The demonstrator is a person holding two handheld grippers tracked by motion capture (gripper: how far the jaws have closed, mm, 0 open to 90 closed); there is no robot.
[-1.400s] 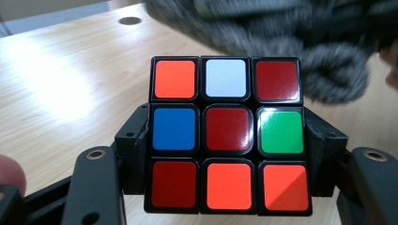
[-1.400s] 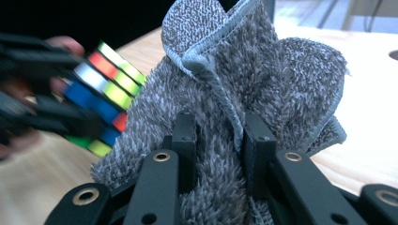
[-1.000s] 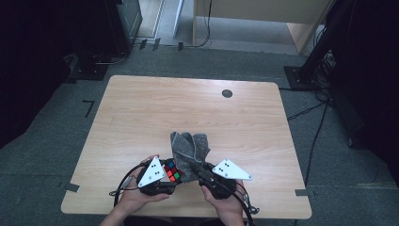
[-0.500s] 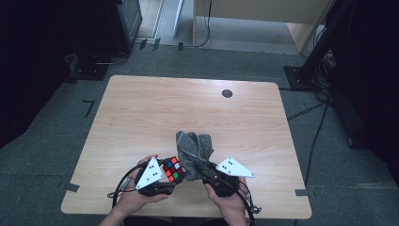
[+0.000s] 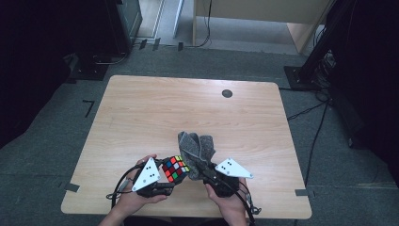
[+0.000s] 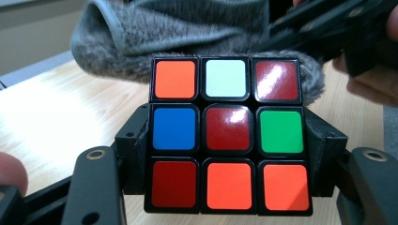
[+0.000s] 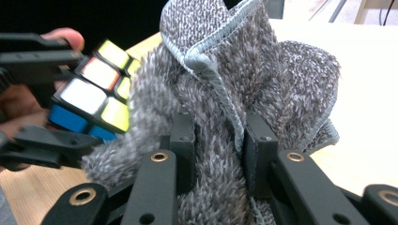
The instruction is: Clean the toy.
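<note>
L gripper is clamping the puzzle cube by two opposite sides, holding it just above the table near its front edge, approx mid-width. R gripper is pinching a bunched grey cloth, jaws tight on the fabric, and is pressing it against the cube's far side. To wipe well: keep L steady, drag the cloth w/ light pressure so the cube isn't twisting out of the jaws.
</note>
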